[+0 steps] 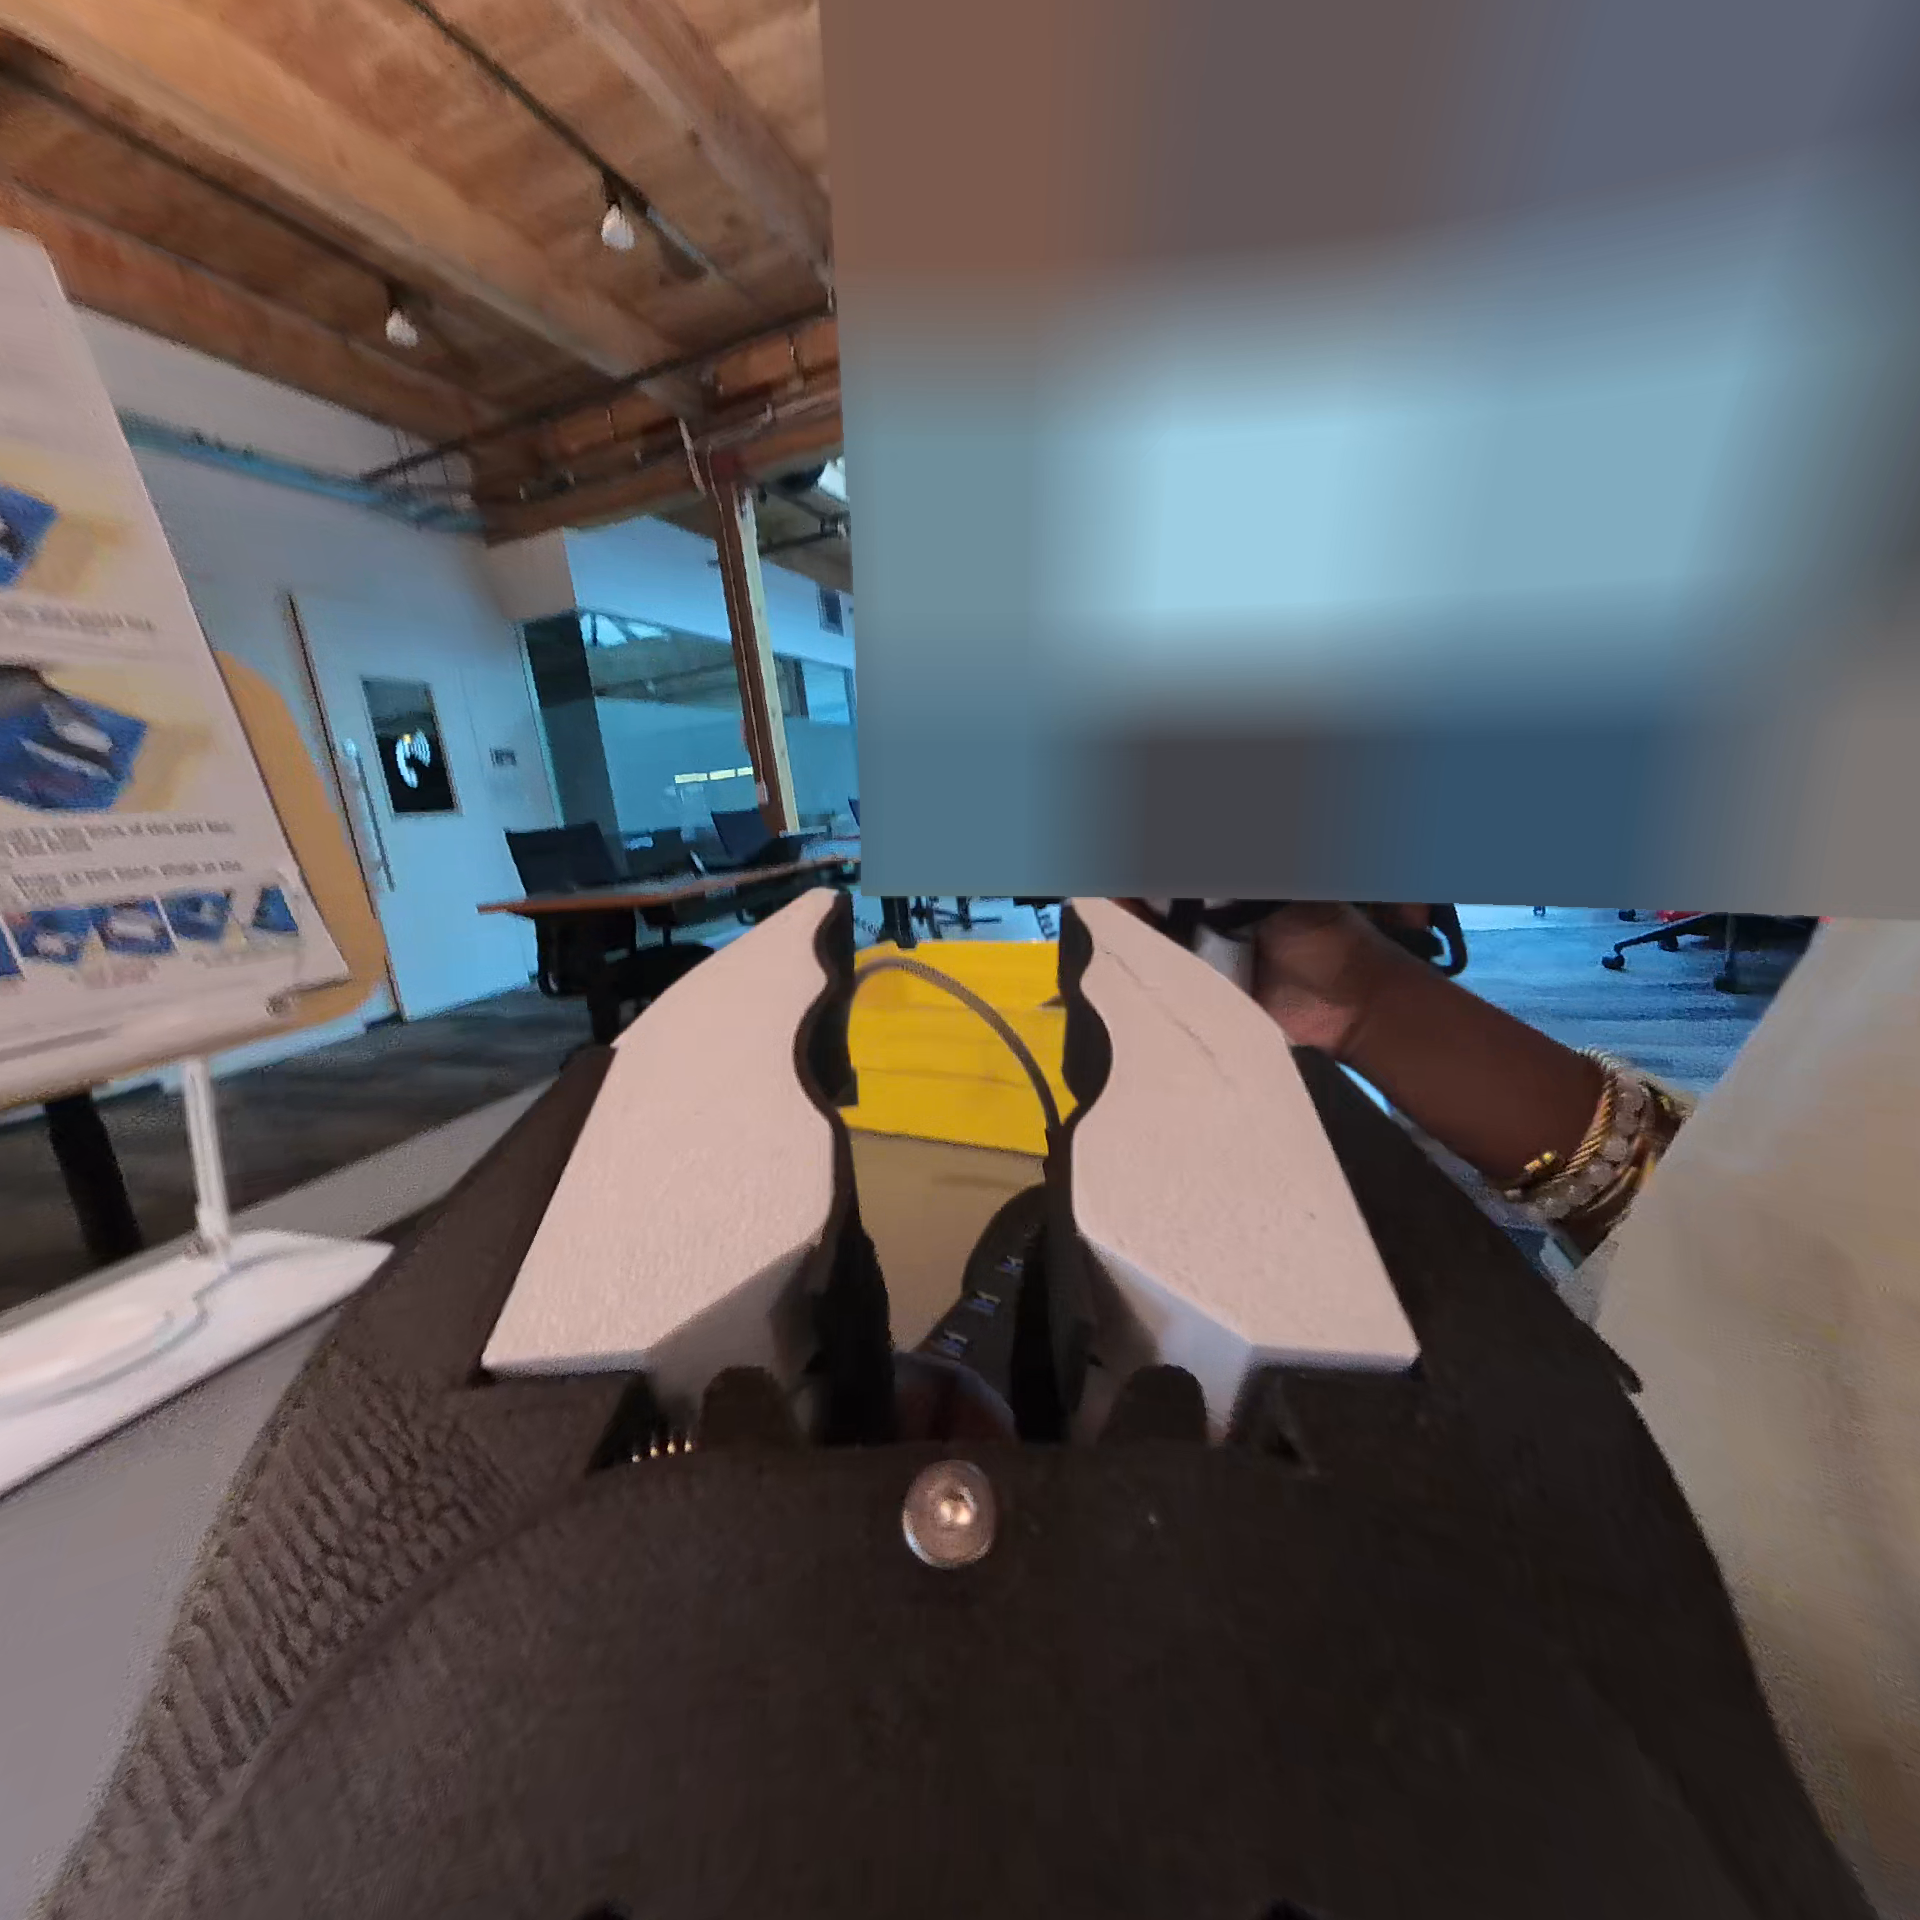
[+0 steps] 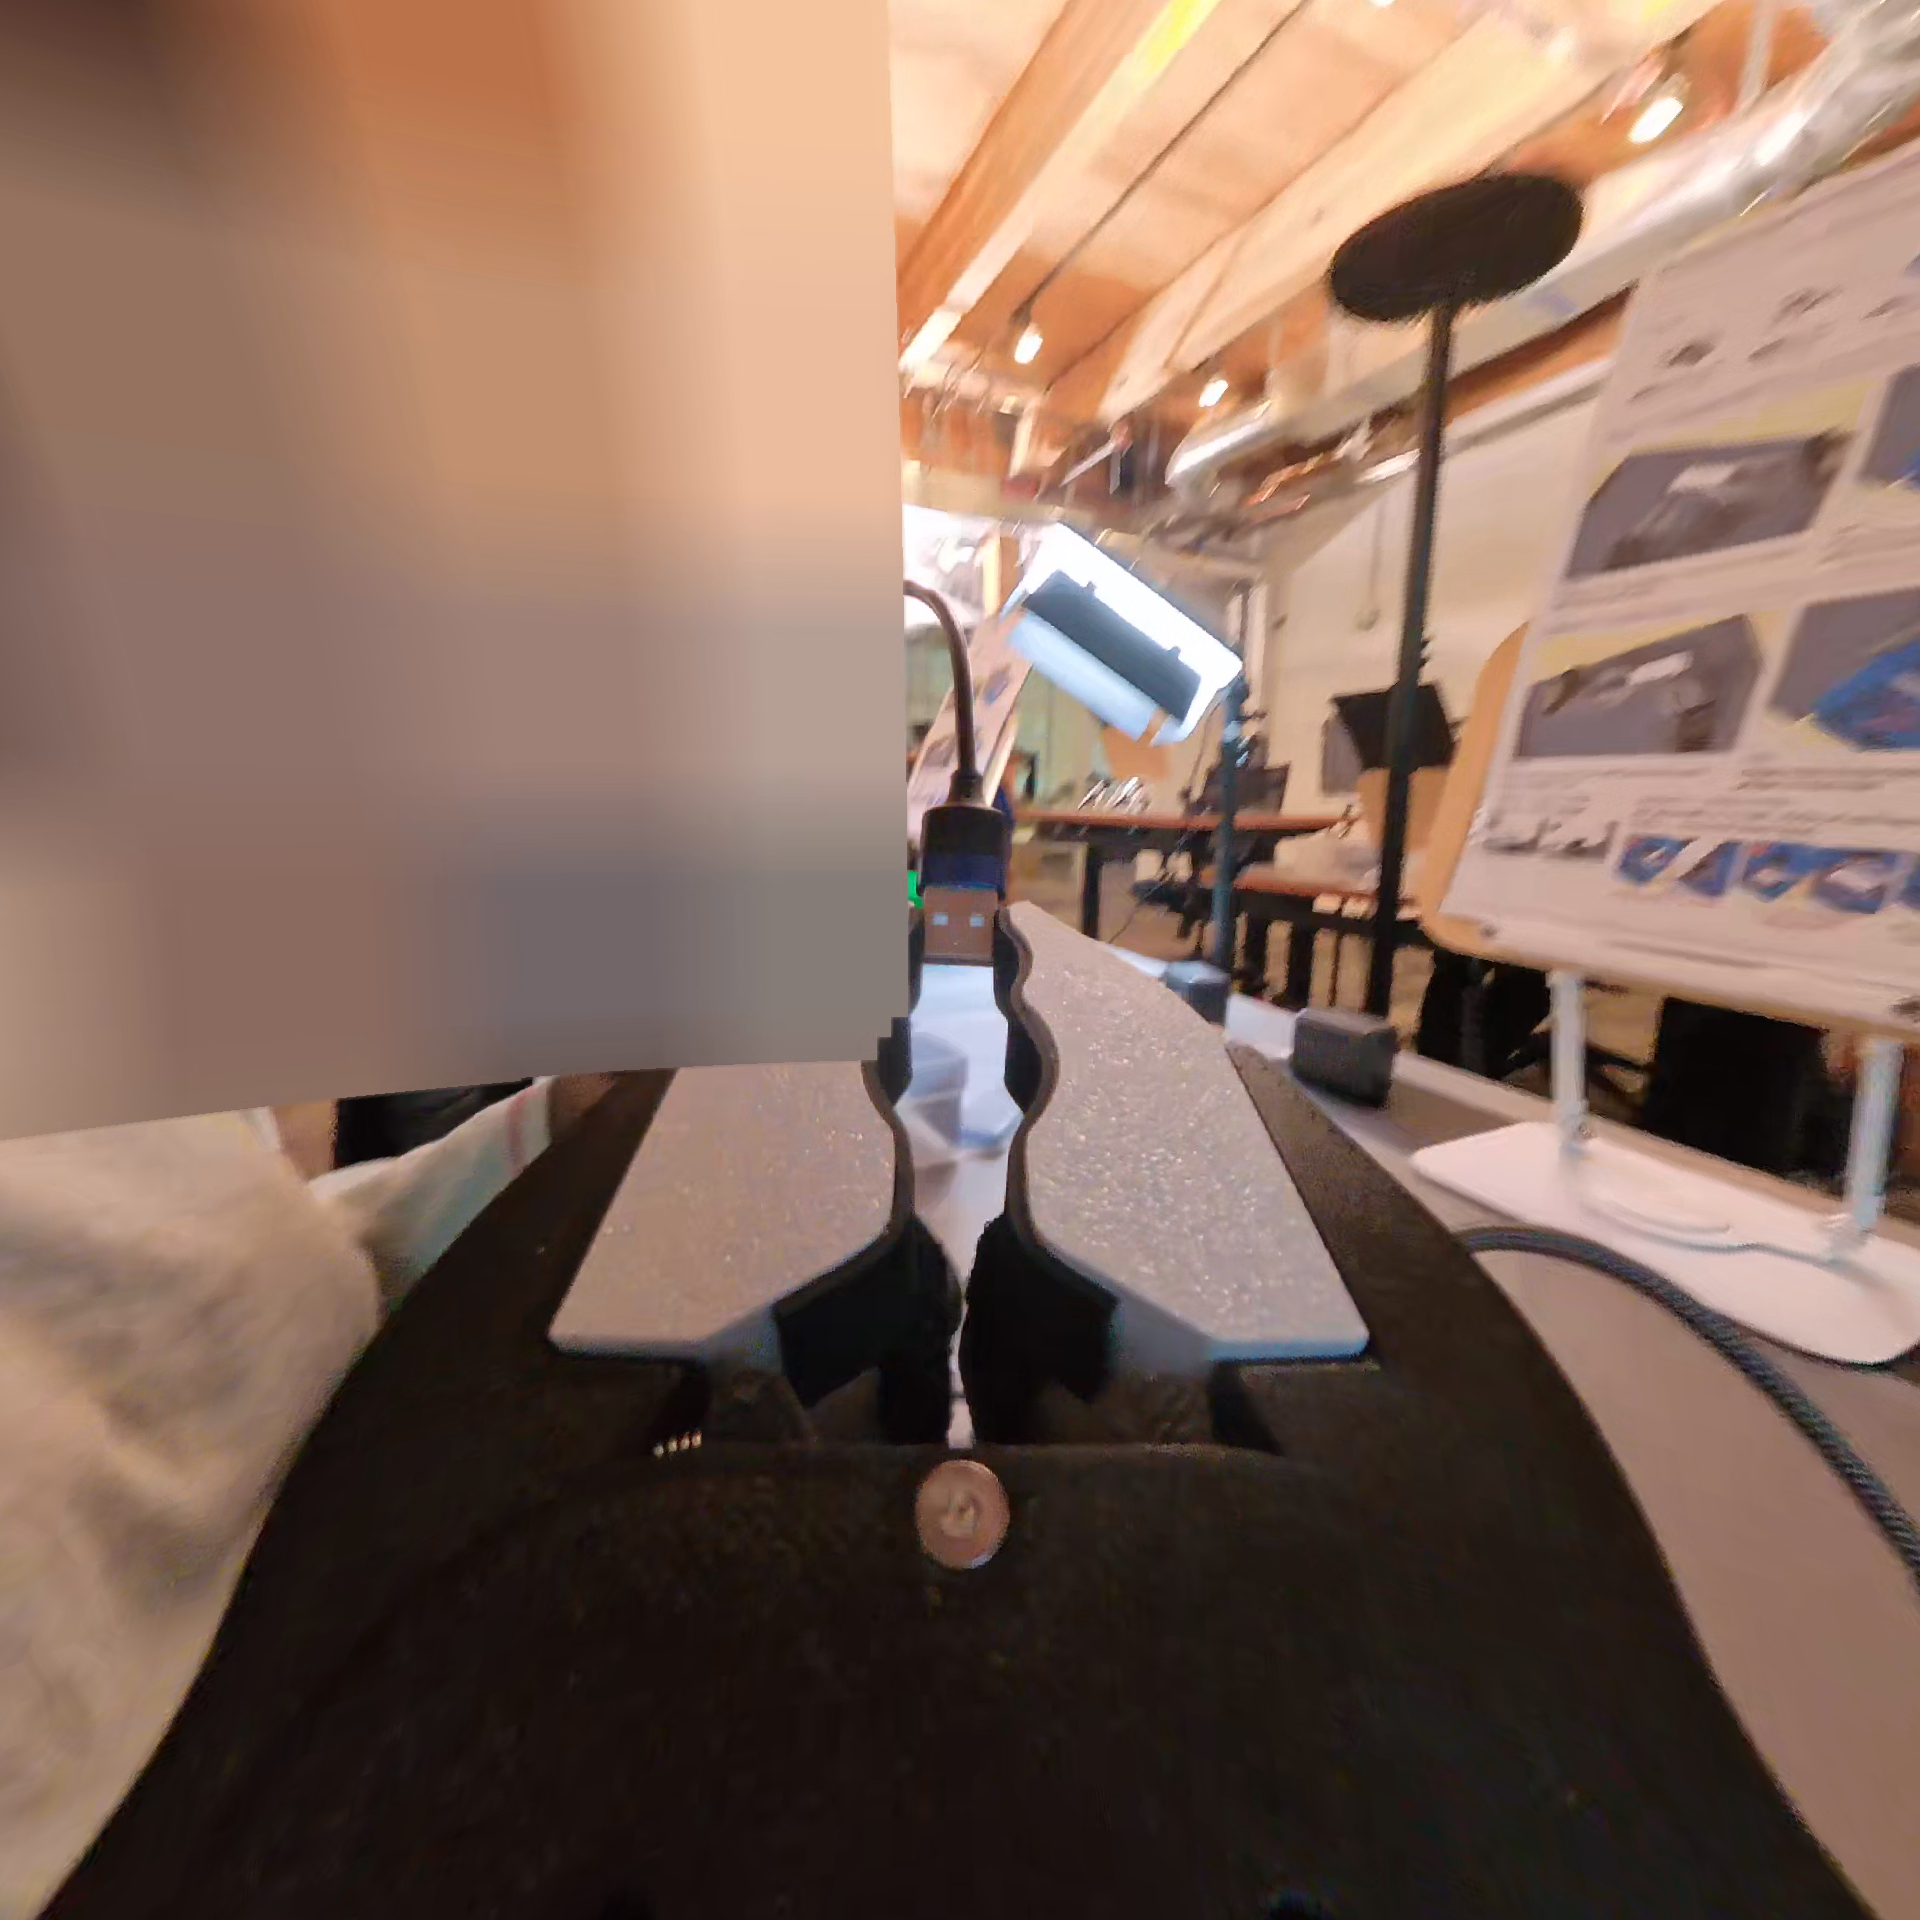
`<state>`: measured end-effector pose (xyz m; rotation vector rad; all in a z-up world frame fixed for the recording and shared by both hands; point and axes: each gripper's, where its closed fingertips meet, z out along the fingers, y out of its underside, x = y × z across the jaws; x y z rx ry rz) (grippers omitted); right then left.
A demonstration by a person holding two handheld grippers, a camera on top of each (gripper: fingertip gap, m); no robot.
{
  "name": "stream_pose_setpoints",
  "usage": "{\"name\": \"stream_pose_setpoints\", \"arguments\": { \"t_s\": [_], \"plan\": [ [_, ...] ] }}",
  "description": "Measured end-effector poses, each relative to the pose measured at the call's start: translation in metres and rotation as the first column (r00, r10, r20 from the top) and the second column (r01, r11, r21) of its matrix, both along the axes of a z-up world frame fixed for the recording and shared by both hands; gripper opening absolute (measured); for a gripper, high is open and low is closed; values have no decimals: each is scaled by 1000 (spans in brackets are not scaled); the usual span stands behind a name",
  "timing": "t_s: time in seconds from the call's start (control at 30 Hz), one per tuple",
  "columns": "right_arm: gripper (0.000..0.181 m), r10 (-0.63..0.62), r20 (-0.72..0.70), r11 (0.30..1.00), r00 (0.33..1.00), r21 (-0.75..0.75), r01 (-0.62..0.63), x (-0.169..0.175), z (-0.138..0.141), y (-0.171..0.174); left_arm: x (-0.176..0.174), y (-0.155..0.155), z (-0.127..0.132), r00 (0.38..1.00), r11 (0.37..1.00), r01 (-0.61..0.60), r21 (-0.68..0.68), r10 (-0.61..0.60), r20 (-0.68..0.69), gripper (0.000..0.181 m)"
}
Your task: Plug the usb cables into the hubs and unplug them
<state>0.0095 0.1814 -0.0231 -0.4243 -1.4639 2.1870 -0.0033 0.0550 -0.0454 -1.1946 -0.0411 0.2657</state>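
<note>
My left gripper [image 1: 951, 1039] clamps a black USB hub [image 1: 992, 1273] between its fingers, its grey cable [image 1: 987, 1023] arching out ahead. My right gripper [image 2: 961, 977] pinches a USB plug [image 2: 961, 899] at its fingertips, metal end towards me, cable [image 2: 961, 686] rising behind it.

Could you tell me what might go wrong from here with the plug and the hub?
1. The right gripper pinches the USB plug only at its fingers' far ends, so it could twist or slip when pushed.
2. The black USB hub sits deep between the left gripper fingers and is mostly hidden, so finding a port may be difficult.
3. The hub's grey cable arcs between those fingers and might snag.
</note>
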Motion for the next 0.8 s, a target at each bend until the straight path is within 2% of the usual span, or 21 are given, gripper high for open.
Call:
{"name": "stream_pose_setpoints", "arguments": {
  "t_s": [0.03, 0.1, 0.17, 0.27, 0.33, 0.47, 0.6, 0.8],
  "plan": [
    [12, 31, 22, 999, 999, 37, -32, 1, -6, -7, -4, 9, -9, 1000, 1000, -1, -16, 1, 28, 37],
    [12, 93, 61, 989, 994, 107, -99, 3, -19, -25, -12, 30, -30, 995, 998, 13, -67, -7, 101, 37],
    [12, 165, 107, 970, 981, 165, -181, 8, -31, -44, -4, 48, -42, 991, 990, 93, -107, -82, 104, 37],
    [12, 276, 165, 925, 947, 221, -308, 18, -44, -66, 21, 55, -27, 970, 970, 241, -36, -240, 28, 35],
    [12, 322, 192, 895, 927, 256, -364, 24, -52, -75, 29, 54, -18, 949, 949, 316, -18, -315, 26, 32],
    [12, 340, 192, 883, 921, 273, -383, 26, -55, -82, 43, 53, -19, 917, 915, 399, -63, -399, 16, 27],
    [13, 317, 173, 889, 933, 289, -356, 23, -56, -83, 44, 53, -17, 918, 916, 397, -56, -395, 42, 27],
    [12, 354, 187, 871, 917, 291, -395, 29, -58, -89, 46, 53, -19, 927, 922, 375, -100, -376, 4, 16]
  ]
}}
